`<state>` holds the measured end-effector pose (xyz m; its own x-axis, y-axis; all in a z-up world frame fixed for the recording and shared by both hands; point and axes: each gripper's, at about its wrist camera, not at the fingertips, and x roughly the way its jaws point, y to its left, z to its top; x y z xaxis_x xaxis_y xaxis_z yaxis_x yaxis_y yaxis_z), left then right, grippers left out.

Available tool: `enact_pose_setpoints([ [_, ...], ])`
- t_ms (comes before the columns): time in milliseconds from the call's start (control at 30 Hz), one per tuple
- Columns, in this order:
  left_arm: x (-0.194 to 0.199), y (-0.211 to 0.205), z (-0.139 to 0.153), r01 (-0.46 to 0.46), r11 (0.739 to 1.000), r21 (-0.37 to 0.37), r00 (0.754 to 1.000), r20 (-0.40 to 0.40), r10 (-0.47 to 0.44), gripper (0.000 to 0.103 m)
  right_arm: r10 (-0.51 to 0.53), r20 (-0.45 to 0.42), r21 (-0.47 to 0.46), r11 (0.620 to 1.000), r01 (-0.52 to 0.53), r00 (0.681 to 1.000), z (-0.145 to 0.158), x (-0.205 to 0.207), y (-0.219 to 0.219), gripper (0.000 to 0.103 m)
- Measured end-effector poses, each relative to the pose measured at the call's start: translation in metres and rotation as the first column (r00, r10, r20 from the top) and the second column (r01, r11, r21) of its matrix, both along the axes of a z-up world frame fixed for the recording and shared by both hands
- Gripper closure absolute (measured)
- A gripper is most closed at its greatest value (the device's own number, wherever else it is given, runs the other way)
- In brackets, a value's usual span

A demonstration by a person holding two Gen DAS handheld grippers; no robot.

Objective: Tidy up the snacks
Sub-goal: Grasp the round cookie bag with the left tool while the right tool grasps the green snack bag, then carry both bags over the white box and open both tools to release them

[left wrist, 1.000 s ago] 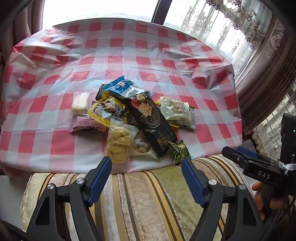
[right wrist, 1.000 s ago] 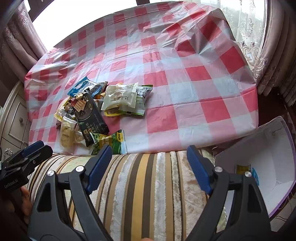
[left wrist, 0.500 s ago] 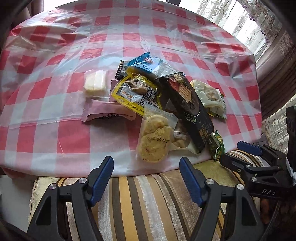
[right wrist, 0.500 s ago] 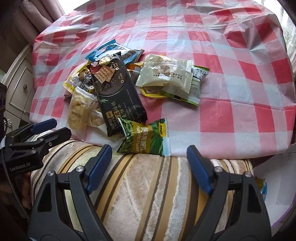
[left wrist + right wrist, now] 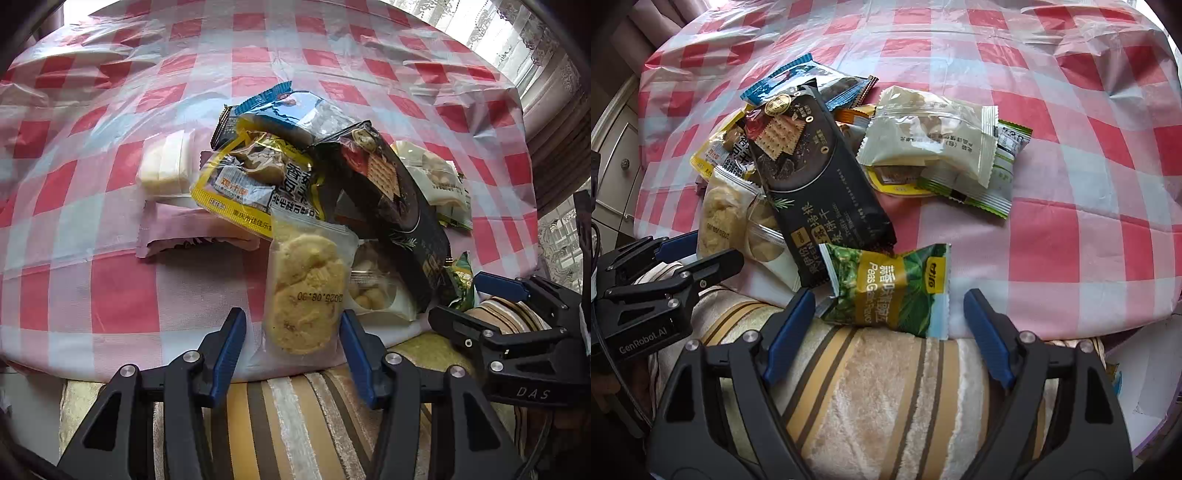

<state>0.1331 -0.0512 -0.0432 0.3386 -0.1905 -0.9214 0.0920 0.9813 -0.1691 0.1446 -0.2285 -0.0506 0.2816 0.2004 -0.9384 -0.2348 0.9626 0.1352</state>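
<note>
A pile of snack packets lies at the near edge of the table. My left gripper points down over a clear packet with a yellow cookie. Its jaws are closing with the packet's lower end between them, and a gap shows at the left pad. My right gripper stands open, its fingers either side of a green pea packet without touching it. A long black cracker packet lies across the pile between the two. The yellow packet and blue packet lie behind it.
A red-and-white checked cloth under clear plastic covers the table. A striped cushion sits just below the table's edge. A pink packet and a pale bar lie left of the pile, a cream packet right. A white box stands low right.
Both grippers have come down and forward to the pile. The left jaws have narrowed around the cookie packet. The right fingers now flank the green pea packet.
</note>
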Motion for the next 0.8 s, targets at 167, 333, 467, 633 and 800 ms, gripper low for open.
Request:
enact_pose_setpoints([
  [167, 0.001, 0.002, 0.0, -0.012, 1.0, -0.018, 1.0, 0.007, 0.013, 0.064, -0.018, 0.016, -0.006, 1.0, 0.019, 1.0, 0.001, 0.003, 0.001, 0.029],
  [333, -0.006, 0.009, 0.006, -0.022, 0.999, -0.033, 0.999, 0.03, 0.023, 0.064, -0.027, 0.03, 0.024, 0.999, 0.026, 0.999, 0.005, 0.0, -0.005, 0.049],
  [467, -0.012, 0.012, 0.014, -0.04, 0.998, -0.041, 0.998, 0.051, 0.042, 0.064, -0.018, 0.039, 0.031, 0.999, 0.016, 0.999, 0.009, -0.005, -0.006, 0.055],
  [633, -0.024, 0.018, 0.028, -0.062, 0.997, -0.045, 0.994, 0.083, 0.065, 0.064, -0.032, 0.057, 0.058, 0.998, 0.029, 0.998, 0.018, -0.012, -0.014, 0.057],
  [800, -0.033, 0.016, 0.037, -0.074, 0.996, -0.041, 0.991, 0.106, 0.078, 0.064, -0.045, 0.09, 0.077, 0.996, 0.038, 0.995, 0.029, -0.02, -0.022, 0.057],
])
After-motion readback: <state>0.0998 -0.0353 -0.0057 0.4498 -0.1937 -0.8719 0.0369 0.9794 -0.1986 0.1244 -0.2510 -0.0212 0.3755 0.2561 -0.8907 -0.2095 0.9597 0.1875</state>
